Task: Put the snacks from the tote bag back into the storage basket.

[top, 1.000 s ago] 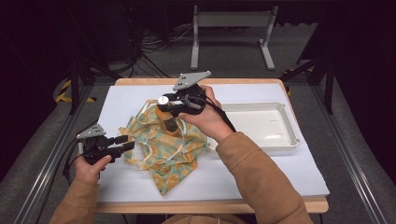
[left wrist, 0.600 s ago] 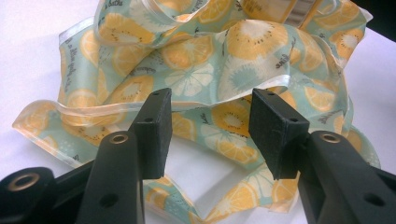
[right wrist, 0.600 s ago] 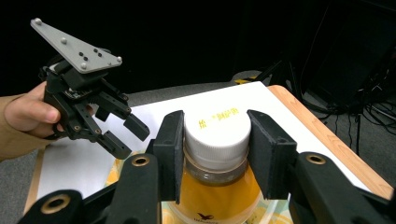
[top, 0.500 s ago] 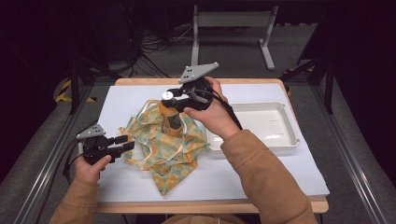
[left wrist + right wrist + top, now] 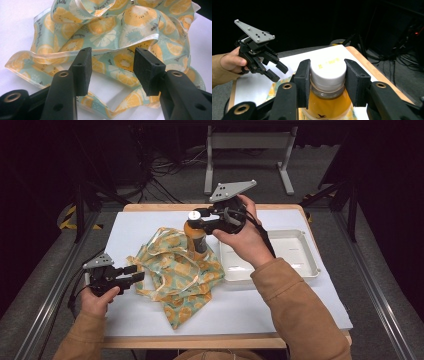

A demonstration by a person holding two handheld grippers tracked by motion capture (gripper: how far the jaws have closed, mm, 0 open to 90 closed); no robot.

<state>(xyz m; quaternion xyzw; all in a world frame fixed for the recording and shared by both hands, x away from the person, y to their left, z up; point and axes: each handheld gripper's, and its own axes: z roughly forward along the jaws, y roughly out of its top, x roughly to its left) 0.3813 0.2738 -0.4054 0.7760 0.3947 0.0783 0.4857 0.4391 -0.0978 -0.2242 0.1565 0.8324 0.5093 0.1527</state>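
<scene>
White table (image 5: 280, 315), dark room: right gripper (image 5: 196, 221) clamps the juice bottle (image 5: 196, 239) by its cap, upright over the fruit-print bag (image 5: 182, 270); left gripper (image 5: 134, 273), jaws apart, waits at the bag's edge, likely to hold it open.

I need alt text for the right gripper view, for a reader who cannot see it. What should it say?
The right gripper clamps its two black jaws on the white cap of an orange juice bottle. Farther left, a hand holds the left gripper, jaws open, above the white table.
</scene>
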